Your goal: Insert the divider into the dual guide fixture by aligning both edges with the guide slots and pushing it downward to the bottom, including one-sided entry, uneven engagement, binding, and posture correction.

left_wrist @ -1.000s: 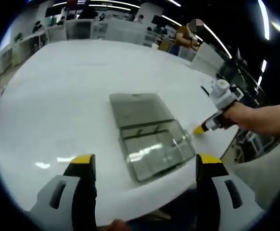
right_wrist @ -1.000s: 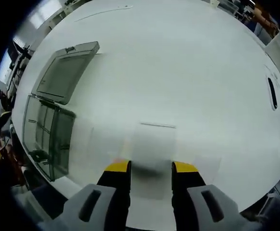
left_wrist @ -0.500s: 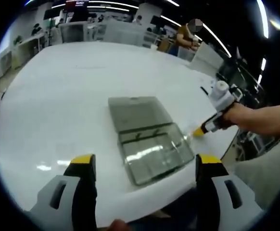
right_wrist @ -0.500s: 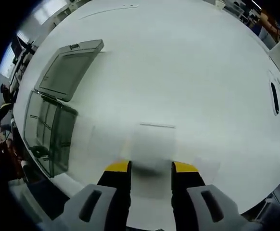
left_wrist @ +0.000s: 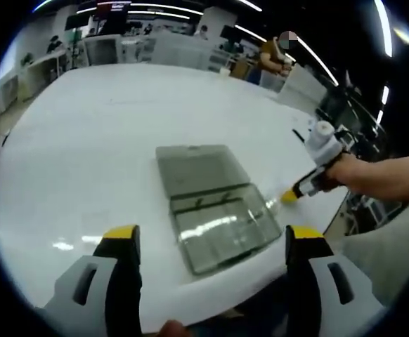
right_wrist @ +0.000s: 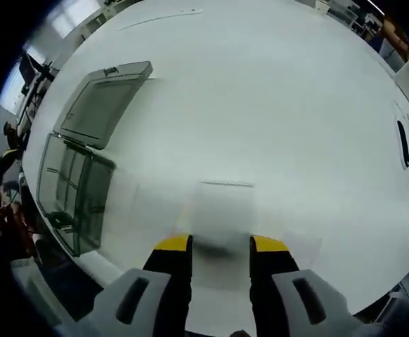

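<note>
- Right gripper: jaws narrowed onto a clear divider, which stands up between them; its top edge runs crosswise to the jaws.
- Left gripper: jaws wide apart, holding nothing, at the near table edge.
- Box: clear, lid flat open, well left of the divider, close to the table edge.
- Room: bare tabletop beyond; the right gripper is nearer the box.

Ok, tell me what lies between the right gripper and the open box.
Bare white table separates the right gripper, shut on the clear divider, from the box, in the right gripper view.
</note>
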